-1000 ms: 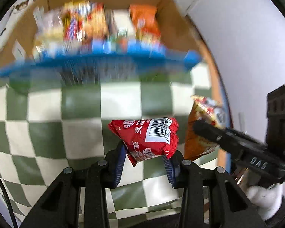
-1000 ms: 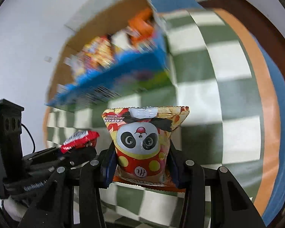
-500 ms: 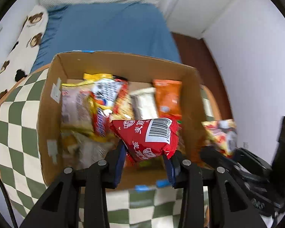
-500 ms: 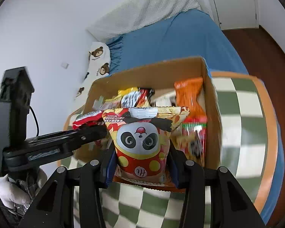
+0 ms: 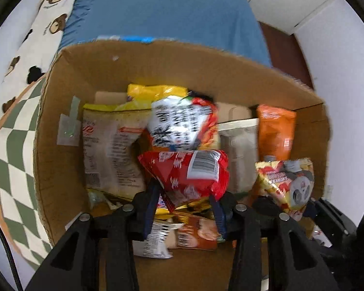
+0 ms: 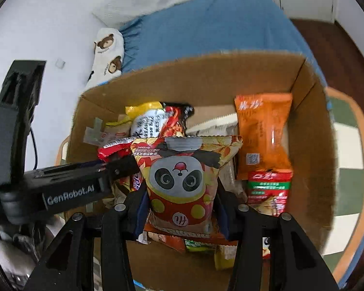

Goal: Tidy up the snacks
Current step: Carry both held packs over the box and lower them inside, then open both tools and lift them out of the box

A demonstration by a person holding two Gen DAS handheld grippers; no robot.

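Left wrist view: left gripper (image 5: 185, 212) over the cardboard box (image 5: 60, 145), its jaws just easing apart with the red snack packet (image 5: 189, 172) between the pads, contact unclear.
Right wrist view: right gripper (image 6: 180, 214) over the same box, its jaws just widening around the panda snack bag (image 6: 182, 181), whose sides meet both pads.
Box contents: orange packet (image 6: 262, 133) at far right.

Brown cardboard box (image 5: 68, 145), red packet (image 5: 184, 174), panda-print packet (image 6: 179, 181), green-white checked cloth (image 5: 9, 160)
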